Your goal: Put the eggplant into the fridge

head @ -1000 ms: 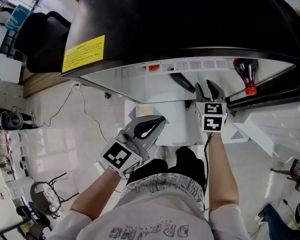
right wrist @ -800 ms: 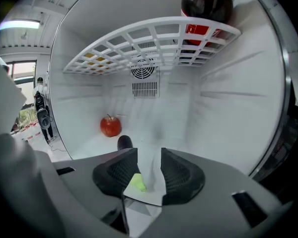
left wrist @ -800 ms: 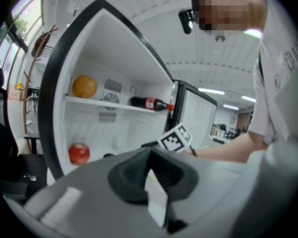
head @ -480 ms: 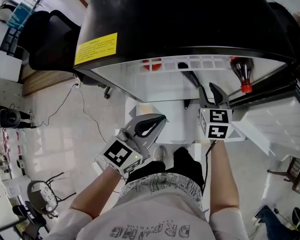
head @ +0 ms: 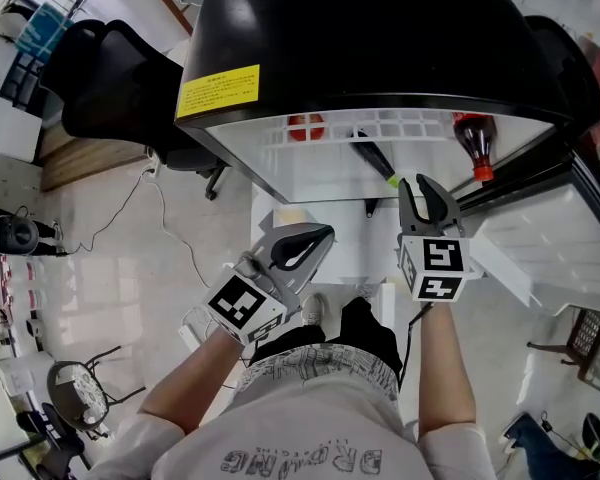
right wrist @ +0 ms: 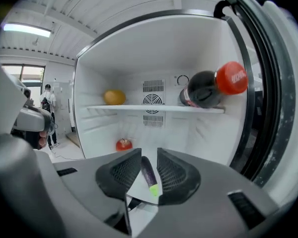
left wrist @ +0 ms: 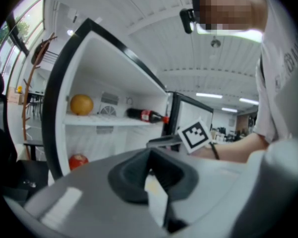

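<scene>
Looking down in the head view, we see the fridge (head: 380, 28) open at twelve o'clock. The eggplant (head: 370, 155) lies on its white lower floor, green stem end toward us, so we judge the placing done. The right gripper (head: 426, 186) hovers at five o'clock of the eggplant, apart from it, lined up with its length as if for a straight pull-back. The left gripper (head: 320, 236) waits at seven o'clock, outside the fridge and out of the way.

From the left gripper view, we find its jaws meeting at the tips with nothing between them. An orange (left wrist: 82, 104) sits on the upper shelf at ten o'clock and a cola bottle (left wrist: 146, 115) lies beside it.

From the right gripper view, we see jaws that have just been closing yet stand apart, pads touching nothing. The eggplant (right wrist: 149, 175) shows through the gap, resting on the floor beyond the tips. A red fruit (right wrist: 123, 144) sits at eleven o'clock of it.
</scene>
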`<control>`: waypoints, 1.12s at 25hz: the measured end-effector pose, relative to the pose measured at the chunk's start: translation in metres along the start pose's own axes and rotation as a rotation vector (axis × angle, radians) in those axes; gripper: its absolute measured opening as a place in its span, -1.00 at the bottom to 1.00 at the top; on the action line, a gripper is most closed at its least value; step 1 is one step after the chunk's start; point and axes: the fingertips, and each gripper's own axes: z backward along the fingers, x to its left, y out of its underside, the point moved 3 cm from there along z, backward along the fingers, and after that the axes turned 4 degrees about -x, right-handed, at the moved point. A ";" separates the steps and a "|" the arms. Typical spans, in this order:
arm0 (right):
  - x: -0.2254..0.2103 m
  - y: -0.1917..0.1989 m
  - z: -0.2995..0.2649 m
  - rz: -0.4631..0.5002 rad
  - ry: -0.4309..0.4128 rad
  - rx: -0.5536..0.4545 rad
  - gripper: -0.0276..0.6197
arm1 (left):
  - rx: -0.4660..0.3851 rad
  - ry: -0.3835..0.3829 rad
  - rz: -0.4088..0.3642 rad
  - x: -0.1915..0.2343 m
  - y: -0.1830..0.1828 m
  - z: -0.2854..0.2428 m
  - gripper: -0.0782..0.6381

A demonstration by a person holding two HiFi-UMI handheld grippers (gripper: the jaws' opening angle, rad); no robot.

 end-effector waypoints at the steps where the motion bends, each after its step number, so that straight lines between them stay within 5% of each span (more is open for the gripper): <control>1: 0.002 -0.003 0.004 0.000 -0.001 -0.008 -0.64 | -0.003 0.000 -0.001 -0.001 -0.001 0.001 -0.76; 28: 0.059 -0.058 0.071 0.050 -0.099 -0.093 -0.82 | -0.062 -0.005 0.001 -0.001 -0.015 0.035 -0.76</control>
